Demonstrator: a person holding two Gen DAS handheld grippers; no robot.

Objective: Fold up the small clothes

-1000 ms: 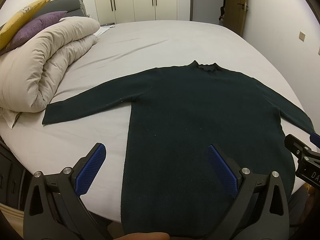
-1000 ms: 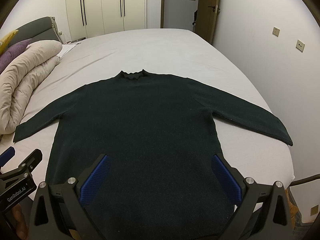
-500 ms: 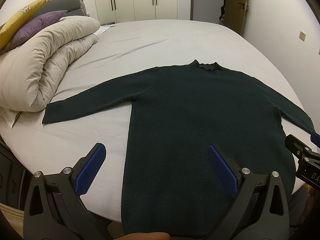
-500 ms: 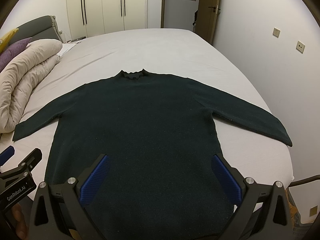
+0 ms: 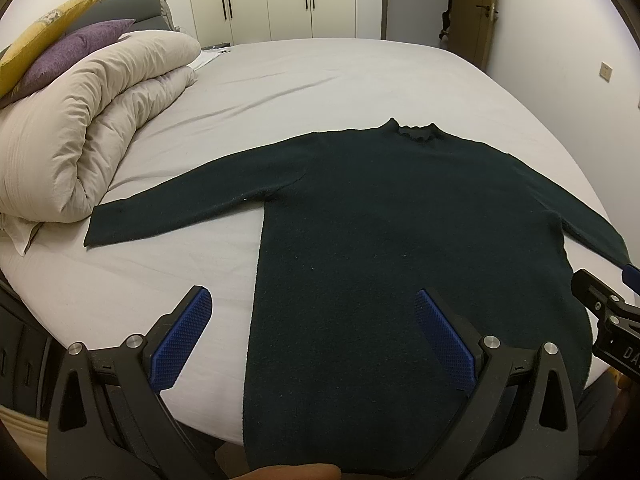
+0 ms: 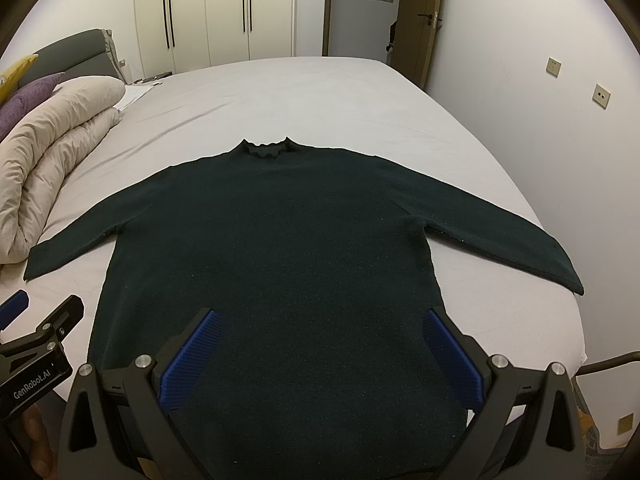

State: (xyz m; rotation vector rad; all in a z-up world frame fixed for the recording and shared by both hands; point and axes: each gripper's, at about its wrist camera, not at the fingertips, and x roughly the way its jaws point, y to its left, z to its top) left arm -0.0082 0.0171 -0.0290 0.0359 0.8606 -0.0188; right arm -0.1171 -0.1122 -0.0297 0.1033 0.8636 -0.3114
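Note:
A dark green long-sleeved sweater (image 5: 400, 224) (image 6: 288, 240) lies flat on the bed, collar away from me, both sleeves spread out to the sides, hem hanging over the near edge. My left gripper (image 5: 312, 312) hovers open above the sweater's lower left side, its left blue pad over bare sheet. My right gripper (image 6: 320, 328) hovers open over the lower body of the sweater. Neither holds anything. Each gripper shows at the edge of the other's view.
The bed (image 5: 320, 80) has a pale grey sheet. A rolled beige duvet (image 5: 92, 120) with purple and yellow pillows (image 5: 68, 52) lies along the left. White wardrobes (image 6: 224, 12) and a door stand behind; a wall runs close on the right.

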